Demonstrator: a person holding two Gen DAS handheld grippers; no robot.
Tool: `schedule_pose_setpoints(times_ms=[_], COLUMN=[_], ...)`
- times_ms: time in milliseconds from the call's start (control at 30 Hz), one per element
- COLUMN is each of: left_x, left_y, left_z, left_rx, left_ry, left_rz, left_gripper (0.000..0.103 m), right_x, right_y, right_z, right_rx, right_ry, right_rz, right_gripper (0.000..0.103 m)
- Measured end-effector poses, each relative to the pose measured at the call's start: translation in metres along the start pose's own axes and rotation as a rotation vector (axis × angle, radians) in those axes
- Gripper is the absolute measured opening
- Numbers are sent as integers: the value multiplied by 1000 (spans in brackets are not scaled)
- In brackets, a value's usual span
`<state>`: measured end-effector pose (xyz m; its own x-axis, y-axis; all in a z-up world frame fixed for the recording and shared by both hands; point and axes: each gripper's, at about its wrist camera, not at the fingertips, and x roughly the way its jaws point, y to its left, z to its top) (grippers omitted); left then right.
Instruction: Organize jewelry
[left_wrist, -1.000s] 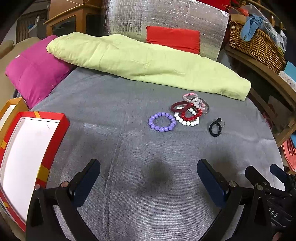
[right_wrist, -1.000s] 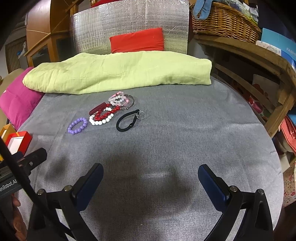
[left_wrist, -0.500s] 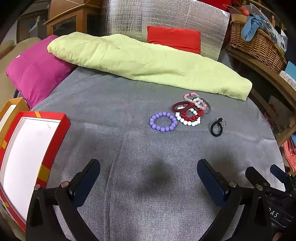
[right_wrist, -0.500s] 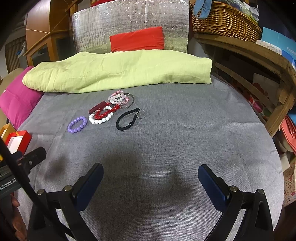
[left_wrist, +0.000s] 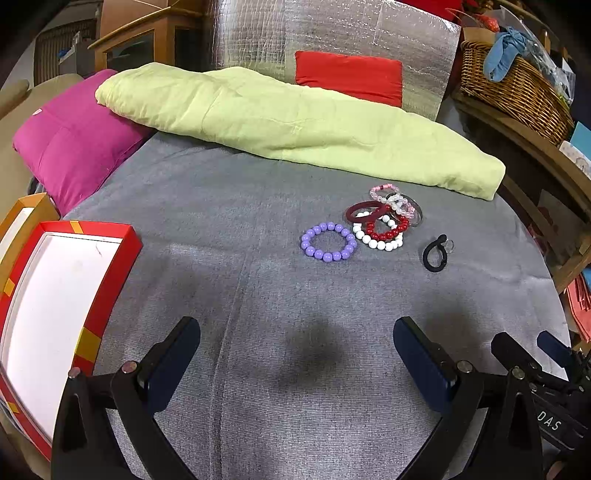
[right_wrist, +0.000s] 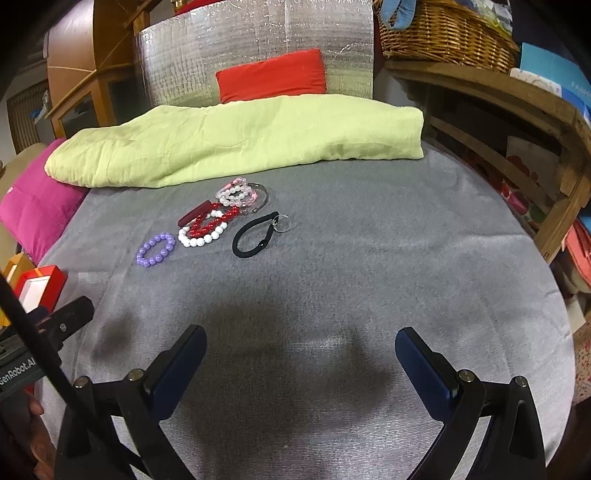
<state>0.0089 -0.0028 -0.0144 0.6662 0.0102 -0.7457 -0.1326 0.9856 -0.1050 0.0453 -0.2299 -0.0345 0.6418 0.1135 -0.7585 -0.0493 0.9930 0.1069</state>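
On the grey cloth lies a purple bead bracelet (left_wrist: 328, 242) (right_wrist: 156, 249). Beside it is a heap of bracelets: white beads (left_wrist: 376, 242) (right_wrist: 199, 239), red beads (left_wrist: 388, 229) (right_wrist: 210, 223), a dark red bangle (left_wrist: 364, 212) (right_wrist: 194, 217) and pink clear beads (left_wrist: 393, 197) (right_wrist: 236, 195). A black loop with a key ring (left_wrist: 436, 254) (right_wrist: 255, 236) lies to the right of them. An open red box with a white inside (left_wrist: 48, 302) (right_wrist: 35, 288) sits at the left. My left gripper (left_wrist: 297, 358) and right gripper (right_wrist: 299, 360) are both open and empty, well short of the jewelry.
A folded light green blanket (left_wrist: 295, 122) lies along the back, with a magenta pillow (left_wrist: 74, 140) at the left and a red cushion (left_wrist: 349, 77) against silver foil. A wicker basket (left_wrist: 513, 85) stands on a wooden shelf (right_wrist: 498, 110) at the right.
Both views have shifted very slightly toward the jewelry. Nothing on the cloth has moved and both grippers stay open.
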Motion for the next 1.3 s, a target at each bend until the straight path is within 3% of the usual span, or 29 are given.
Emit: schedule_pose_setpoints(times_ms=[400,567,667,733,800,867,967,1067,1167,1300], left_x=[1,8,8,10,17,21,30,26,25,26], left_y=[0,10,18,22,27,31,36,38,37,35], left_z=[0,-1,-1,-2,-4,-5,-4,-1,2,5], left_rx=[3,-17,-37,-42,-41,-48,-67,-79,-72,-76], left_ry=[2,18,14,5,16,13,45,21,9,8], left_rz=[5,4,0,-3,14,-3,-7,-22,-33,-56], left_gripper=[103,103,103,103,103,103,103,103,103,103], right_x=[4,5,9,12,18,26,42,59,85,127], right_y=[-2,4,-2,-5,-4,-2,0,8,18,20], right_z=[-1,-2,-2,-1,3,9,32,63,97,112], right_rx=[39,-18,8,31,21,27,66,90,96,139], right_ry=[20,28,52,72,109,135,167,177,201,305], right_rz=[53,6,30,43,52,65,111,115,67,30], right_gripper=[103,103,103,99,79,70,70,69,69,44])
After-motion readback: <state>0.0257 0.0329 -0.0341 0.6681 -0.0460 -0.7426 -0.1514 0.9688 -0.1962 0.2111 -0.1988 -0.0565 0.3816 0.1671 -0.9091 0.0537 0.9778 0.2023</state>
